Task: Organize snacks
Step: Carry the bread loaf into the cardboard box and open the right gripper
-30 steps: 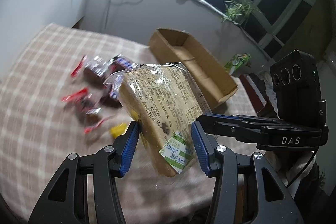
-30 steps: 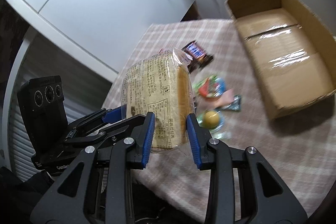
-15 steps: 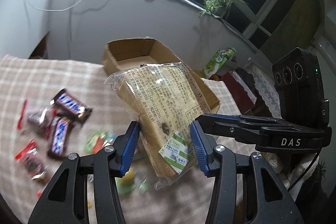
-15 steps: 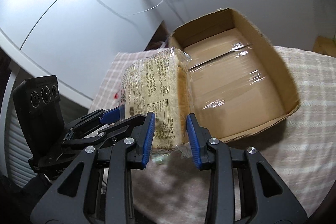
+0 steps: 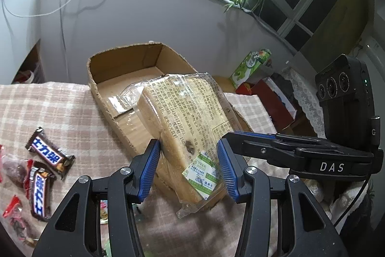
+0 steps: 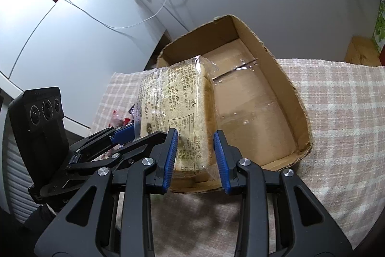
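Observation:
A clear bag of sliced bread [image 5: 182, 112] hangs in the air, gripped from two sides. My left gripper [image 5: 189, 160] is shut on its lower end, beside the green label. My right gripper [image 6: 195, 151] is shut on the same bag of bread [image 6: 173, 98] across its narrow edge. The bread hangs over the near end of an open cardboard box [image 5: 120, 52], whose taped floor holds nothing. In the right wrist view the box [image 6: 286, 81] lies just beyond the bread, on a pink checked cloth [image 6: 336, 112].
Two Snickers bars [image 5: 48, 153] and red-wrapped sweets [image 5: 14, 208] lie on the cloth left of the box. A green carton [image 5: 250, 64] and a red box [image 5: 272, 98] stand past the table's far right. White cupboards [image 6: 60, 28], cables and a wall are behind.
Both grippers have carried the bread sideways from above the scattered snacks to the near end of the cardboard box. The grip on the bag looks unchanged.

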